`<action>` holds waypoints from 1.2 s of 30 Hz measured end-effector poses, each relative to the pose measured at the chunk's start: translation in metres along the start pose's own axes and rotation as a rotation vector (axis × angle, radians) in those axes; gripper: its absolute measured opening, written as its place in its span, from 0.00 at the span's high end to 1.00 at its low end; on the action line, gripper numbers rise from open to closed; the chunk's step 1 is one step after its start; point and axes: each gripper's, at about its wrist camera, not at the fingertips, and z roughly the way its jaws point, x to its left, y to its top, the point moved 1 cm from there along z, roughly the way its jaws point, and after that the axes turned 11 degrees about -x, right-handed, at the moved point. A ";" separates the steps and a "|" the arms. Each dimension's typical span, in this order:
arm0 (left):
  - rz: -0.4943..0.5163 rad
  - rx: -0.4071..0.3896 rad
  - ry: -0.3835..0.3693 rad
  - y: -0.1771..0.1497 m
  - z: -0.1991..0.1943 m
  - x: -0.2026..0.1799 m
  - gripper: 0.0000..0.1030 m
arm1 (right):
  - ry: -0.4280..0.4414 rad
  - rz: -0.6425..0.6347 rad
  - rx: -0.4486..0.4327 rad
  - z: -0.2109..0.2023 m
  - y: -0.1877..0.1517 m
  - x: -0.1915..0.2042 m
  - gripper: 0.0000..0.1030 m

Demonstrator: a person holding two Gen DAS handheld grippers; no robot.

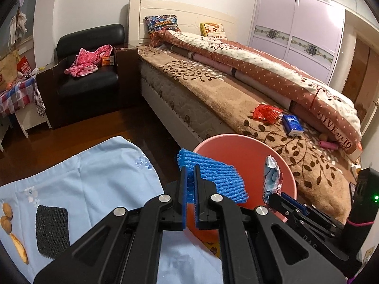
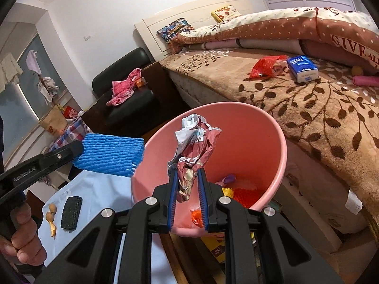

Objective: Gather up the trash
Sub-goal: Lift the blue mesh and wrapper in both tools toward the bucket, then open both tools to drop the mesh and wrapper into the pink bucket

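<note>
Left gripper [image 1: 188,177] clamped on a blue foam net [image 1: 213,177], held above the near rim of the pink bin [image 2: 281,146]. Right gripper [image 2: 187,177] pinched around a crumpled wrapper [image 2: 196,142], poised over the bin's open mouth with bits of trash [image 2: 244,194] at the bottom. Just beside the bin, to its right, the bed edge [image 2: 308,165]; to its left, a light blue cloth [image 1: 94,177] bearing a black foam net [image 1: 52,230] and nut shells [image 1: 7,217]
</note>
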 end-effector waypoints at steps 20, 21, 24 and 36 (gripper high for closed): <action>0.012 0.039 -0.037 -0.011 0.022 -0.019 0.96 | -0.009 0.028 0.017 0.007 -0.007 -0.007 0.84; 0.009 0.038 -0.043 -0.010 0.022 -0.019 0.96 | -0.009 0.031 0.019 0.008 -0.007 -0.008 0.84; 0.007 0.039 -0.053 -0.010 0.022 -0.019 0.94 | -0.008 0.039 0.024 0.009 -0.008 -0.010 0.84; -0.016 0.048 -0.083 -0.012 0.021 -0.017 0.64 | -0.008 0.047 0.026 0.012 -0.009 -0.010 0.83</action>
